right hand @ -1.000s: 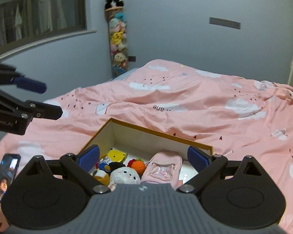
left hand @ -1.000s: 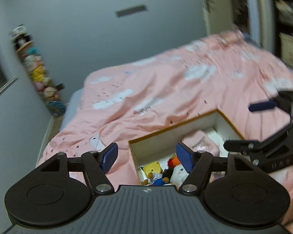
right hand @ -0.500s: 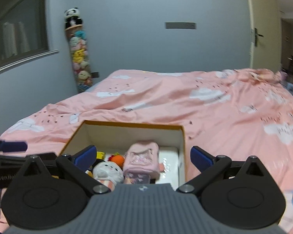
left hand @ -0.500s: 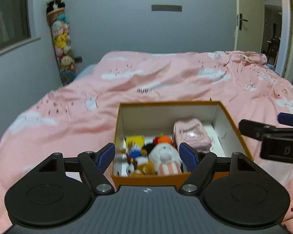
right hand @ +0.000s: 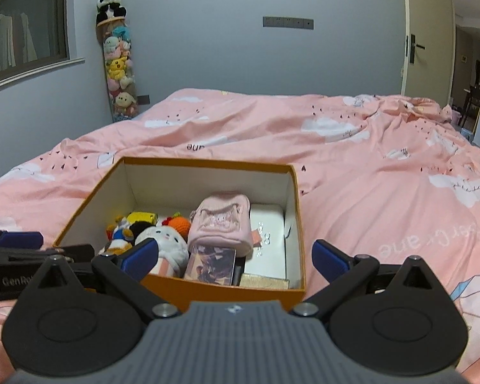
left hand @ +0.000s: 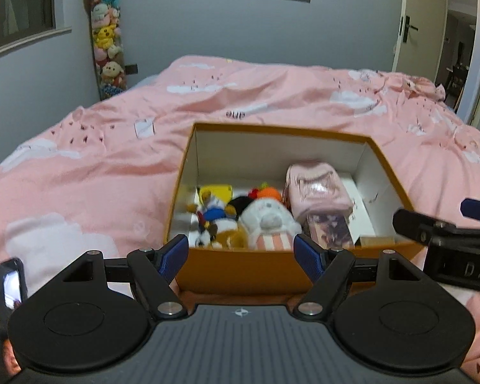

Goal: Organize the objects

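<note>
Grippers (left hand: 241, 252) spread (empty) before box (left hand: 240, 272)

I note a pink duvet (right hand: 352, 166) covering the bed, a phone (left hand: 8, 283) at its near-left edge, a toy column (right hand: 120, 73) against the grey wall (right hand: 240, 57).

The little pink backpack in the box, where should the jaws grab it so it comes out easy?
Probably by its rounded top end, coming straight down from above. The pink backpack lies on top of the other things in the orange box, beside the white plush, so its sides look crowded while its upper surface is open. The right gripper looks nearer.
</note>
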`<state>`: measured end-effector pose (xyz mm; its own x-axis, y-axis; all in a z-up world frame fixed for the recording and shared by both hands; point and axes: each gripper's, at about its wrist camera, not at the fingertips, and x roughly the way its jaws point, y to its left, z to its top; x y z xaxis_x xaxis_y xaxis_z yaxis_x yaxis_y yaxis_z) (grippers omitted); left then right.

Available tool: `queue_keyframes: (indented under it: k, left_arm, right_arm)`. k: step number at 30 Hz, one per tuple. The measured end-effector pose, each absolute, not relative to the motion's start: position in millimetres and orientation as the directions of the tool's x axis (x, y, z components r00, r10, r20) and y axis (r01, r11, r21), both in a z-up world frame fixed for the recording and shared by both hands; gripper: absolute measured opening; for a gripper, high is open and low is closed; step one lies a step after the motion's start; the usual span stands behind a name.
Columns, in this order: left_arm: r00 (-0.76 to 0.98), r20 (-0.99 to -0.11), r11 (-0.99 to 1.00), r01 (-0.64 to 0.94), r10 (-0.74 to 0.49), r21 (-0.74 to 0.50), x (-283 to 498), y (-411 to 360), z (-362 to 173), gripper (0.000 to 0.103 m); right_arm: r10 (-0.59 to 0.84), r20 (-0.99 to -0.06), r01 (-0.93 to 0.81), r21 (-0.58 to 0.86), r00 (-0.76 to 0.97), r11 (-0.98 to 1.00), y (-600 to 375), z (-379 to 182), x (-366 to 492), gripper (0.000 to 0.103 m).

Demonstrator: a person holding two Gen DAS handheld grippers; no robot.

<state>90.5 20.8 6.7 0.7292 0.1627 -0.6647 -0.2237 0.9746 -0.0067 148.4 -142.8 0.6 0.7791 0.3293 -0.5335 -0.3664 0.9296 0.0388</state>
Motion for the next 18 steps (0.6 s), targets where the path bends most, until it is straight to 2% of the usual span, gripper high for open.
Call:
queue_keyframes:
  k: [5, 18]
  left_arm:
    - [0.688, -0.714, 0.978, -0.209, 0.13, -0.023, 89.3, 17.7, -6.7, 0.088]
    - [0.674, -0.727, 0.974, -0.224, 0.135, -0.027, 87.9, 19.8, -3.6, 0.088]
  right_arm:
    - [0.324, -0.548, -0.366, 0.035, 0.771, 0.93, -141.3, -3.5, 149.2, 0.102]
    - [0.317, -0.581, -0.352, 0.055, 0.749, 0.934, -143.7, -9.7, 153.4, 0.102]
